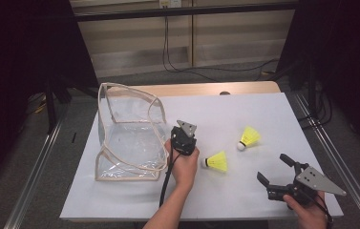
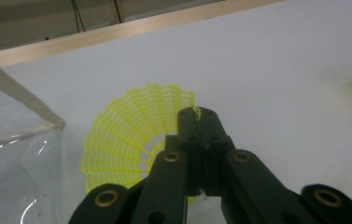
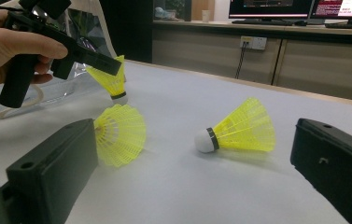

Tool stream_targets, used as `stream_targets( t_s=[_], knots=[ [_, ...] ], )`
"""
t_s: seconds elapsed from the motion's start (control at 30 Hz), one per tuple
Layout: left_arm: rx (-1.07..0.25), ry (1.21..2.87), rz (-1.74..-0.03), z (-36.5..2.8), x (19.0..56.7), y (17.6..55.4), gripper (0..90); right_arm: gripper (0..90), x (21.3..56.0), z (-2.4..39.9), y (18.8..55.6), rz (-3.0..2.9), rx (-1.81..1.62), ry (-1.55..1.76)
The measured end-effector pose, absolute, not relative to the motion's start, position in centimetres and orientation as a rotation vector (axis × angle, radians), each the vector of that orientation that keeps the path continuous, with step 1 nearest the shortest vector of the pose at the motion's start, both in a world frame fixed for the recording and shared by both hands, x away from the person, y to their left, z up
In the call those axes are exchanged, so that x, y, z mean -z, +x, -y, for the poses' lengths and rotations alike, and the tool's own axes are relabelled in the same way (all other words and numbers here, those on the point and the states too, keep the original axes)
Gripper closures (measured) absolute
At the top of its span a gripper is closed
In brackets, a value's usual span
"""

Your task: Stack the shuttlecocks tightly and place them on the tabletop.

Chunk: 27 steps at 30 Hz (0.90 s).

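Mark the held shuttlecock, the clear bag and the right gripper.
held shuttlecock (image 2: 131,135): left gripper view, on its yellow mesh skirt.
clear bag (image 1: 105,164): high view, on the beige trim of its near left edge.
right gripper (image 1: 274,168): high view, midway between its open fingertips.

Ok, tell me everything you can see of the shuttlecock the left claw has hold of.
The held shuttlecock is yellow, with a netted, plastic-looking skirt, a dark band and a white rounded cap. The left claw is shut on the skirt's rim, so it hangs cap-down, above the white table, beside the clear bag. Its skirt looks whole and fanned open.
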<state>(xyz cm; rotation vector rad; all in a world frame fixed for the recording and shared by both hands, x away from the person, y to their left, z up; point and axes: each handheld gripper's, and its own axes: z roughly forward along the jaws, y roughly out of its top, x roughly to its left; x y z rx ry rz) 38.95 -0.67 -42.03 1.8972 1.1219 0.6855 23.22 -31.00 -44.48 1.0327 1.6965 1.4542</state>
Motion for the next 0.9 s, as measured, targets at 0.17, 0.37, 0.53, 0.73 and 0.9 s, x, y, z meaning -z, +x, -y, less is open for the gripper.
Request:
stream_targets(
  t_s=[0.17,0.37,0.53,0.73,0.9],
  knots=[
    [-0.62,1.893,-1.084,2.0,42.3,39.4,79.1,0.4,44.5,31.0,23.2,-1.702,-1.452,1.03],
    [-0.574,1.883,-1.049,3.7,42.0,39.9,71.8,0.4,44.6,31.2,23.3,-1.696,-1.457,1.041],
    [-0.519,1.881,-1.033,4.5,41.9,40.3,70.2,0.4,44.6,31.2,23.3,-1.701,-1.46,1.039],
    [-0.48,1.883,-1.044,4.6,42.2,40.7,77.3,0.4,44.6,31.2,23.3,-1.703,-1.46,1.036],
    [-0.475,1.862,-1.04,4.8,42.0,40.8,82.8,0.6,44.6,31.2,23.3,-1.704,-1.459,1.036]
  ],
)
